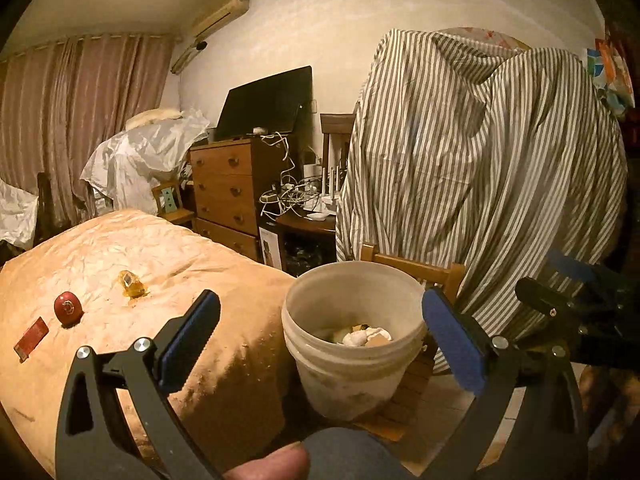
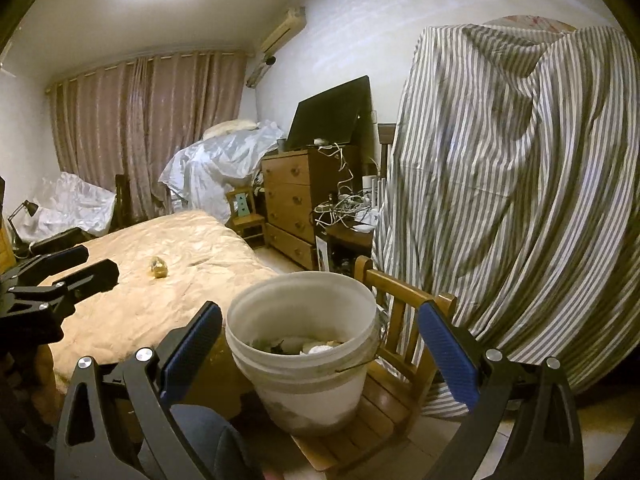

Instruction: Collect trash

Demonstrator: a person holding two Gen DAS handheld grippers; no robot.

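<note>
A white plastic bucket stands on a small wooden chair beside the bed and holds crumpled paper and scraps. On the tan bedspread lie a yellow crumpled wrapper, a red round object and a red flat packet. My left gripper is open and empty, framing the bucket. My right gripper is open and empty, also framing the bucket. The right gripper shows at the right edge of the left wrist view.
A striped sheet drapes over tall furniture right of the chair. A wooden dresser with a monitor stands at the back, with tangled cables on a low table. Plastic-covered items and curtains are behind the bed.
</note>
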